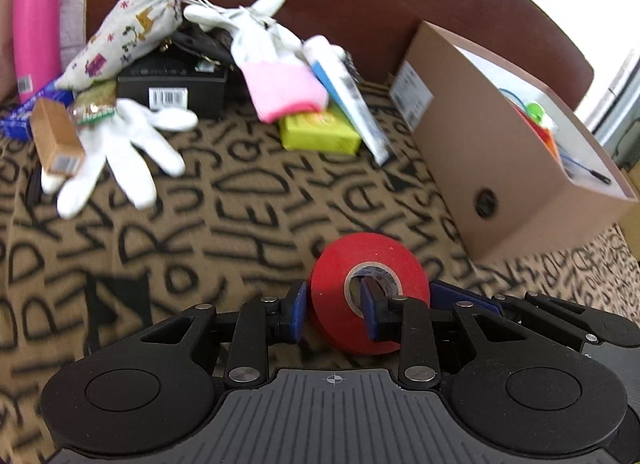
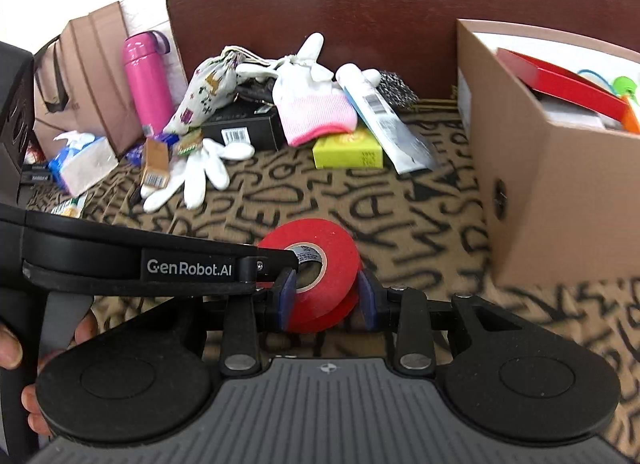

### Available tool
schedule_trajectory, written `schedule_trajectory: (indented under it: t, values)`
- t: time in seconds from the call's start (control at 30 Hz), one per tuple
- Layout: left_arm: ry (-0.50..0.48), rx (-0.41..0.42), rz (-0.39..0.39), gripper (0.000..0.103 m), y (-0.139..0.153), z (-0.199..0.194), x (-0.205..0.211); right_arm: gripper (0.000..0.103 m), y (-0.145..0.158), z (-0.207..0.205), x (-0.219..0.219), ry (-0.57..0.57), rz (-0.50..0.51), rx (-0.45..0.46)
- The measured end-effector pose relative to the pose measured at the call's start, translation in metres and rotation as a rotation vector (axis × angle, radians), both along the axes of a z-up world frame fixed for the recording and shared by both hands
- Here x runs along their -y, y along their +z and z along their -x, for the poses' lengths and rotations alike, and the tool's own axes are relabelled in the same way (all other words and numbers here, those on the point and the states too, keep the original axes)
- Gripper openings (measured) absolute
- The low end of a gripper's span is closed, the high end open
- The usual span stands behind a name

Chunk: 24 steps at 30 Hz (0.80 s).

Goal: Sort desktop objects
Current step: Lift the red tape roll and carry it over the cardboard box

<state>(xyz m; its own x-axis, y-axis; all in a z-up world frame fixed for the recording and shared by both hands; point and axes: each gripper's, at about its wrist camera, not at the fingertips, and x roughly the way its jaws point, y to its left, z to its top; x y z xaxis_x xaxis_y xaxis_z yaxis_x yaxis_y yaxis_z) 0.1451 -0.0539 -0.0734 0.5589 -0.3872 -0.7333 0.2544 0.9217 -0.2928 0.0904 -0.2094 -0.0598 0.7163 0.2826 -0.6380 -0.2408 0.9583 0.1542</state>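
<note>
A red roll of tape (image 1: 370,284) is held between both grippers above the letter-patterned cloth. My left gripper (image 1: 334,314) is shut on the roll's wall, one finger outside and one inside the core. In the right wrist view my right gripper (image 2: 326,298) is shut across the same red tape roll (image 2: 320,264), and the left gripper (image 2: 286,260) reaches in from the left. A brown cardboard box (image 1: 500,152) with several items inside stands to the right; it also shows in the right wrist view (image 2: 560,192).
A pile lies at the back: white gloves (image 2: 192,180), a pink-cuffed glove (image 2: 316,112), a patterned pouch (image 2: 208,92), a black box (image 2: 244,128), a yellow-green box (image 2: 346,152), a tube (image 2: 384,120). A pink bottle (image 2: 146,80) and paper bag (image 2: 84,76) stand left.
</note>
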Motion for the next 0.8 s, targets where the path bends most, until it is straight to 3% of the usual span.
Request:
schedule_trajectory:
  t: [0.23, 0.43, 0.53, 0.67, 0.8]
  values:
    - [-0.06, -0.029, 0.003, 0.027, 0.001, 0.046, 0.018, 0.037, 0.004, 0.049, 0.023, 0.011, 0.009, -0.016]
    - [-0.105, -0.022, -0.009, 0.052, 0.0, 0.063, 0.04, 0.038, -0.004, 0.068, 0.056, -0.072, -0.051, -0.056]
    - [-0.101, -0.025, -0.01, 0.052, 0.0, 0.062, 0.041, 0.038, -0.004, 0.069, 0.059, -0.076, -0.052, -0.042]
    - [-0.09, -0.035, -0.005, 0.037, -0.001, 0.059, 0.036, 0.037, -0.007, 0.064, 0.054, -0.044, -0.069, -0.037]
    - [-0.084, -0.054, 0.016, 0.038, -0.005, 0.053, 0.033, 0.037, -0.009, 0.059, 0.05, -0.038, -0.063, -0.029]
